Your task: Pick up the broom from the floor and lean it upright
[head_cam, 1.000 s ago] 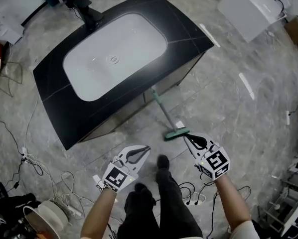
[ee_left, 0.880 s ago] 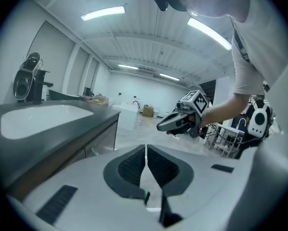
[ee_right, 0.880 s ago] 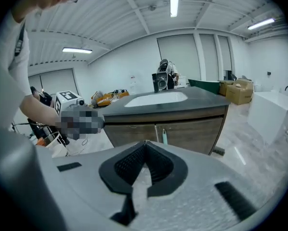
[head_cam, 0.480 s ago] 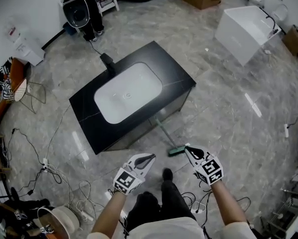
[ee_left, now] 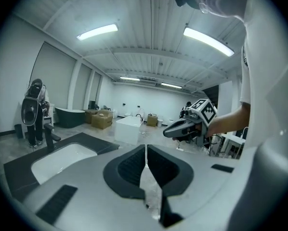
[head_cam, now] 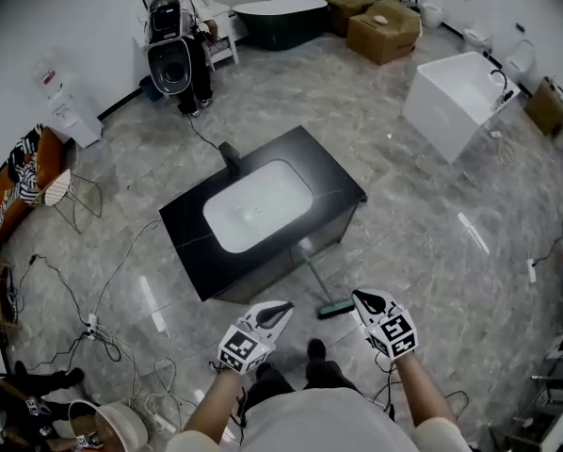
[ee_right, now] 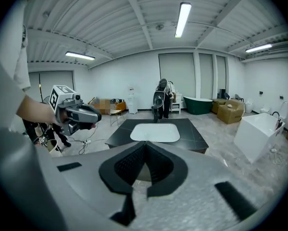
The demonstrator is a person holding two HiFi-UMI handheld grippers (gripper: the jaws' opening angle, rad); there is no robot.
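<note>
below right hand-held gripper (head_cam: 361,298), broom (head_cam: 335,307)

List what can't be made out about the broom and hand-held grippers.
- Broom, head view: too small to tell whether its handle touches the black vanity.
- Broom, both gripper views: unseen; each gripper's body fills the lower frame.
- Left hand-held gripper, right hand-held gripper, head view: jaw state too small; their own views show both shut.

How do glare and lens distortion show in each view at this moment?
Head view: strip-light glare streaks the glossy floor, and the scene bows outward. Left gripper view: fisheye, black vignetted corners, ceiling lamp blown out. Right gripper view: same fisheye; white basin bright but sharp.
</note>
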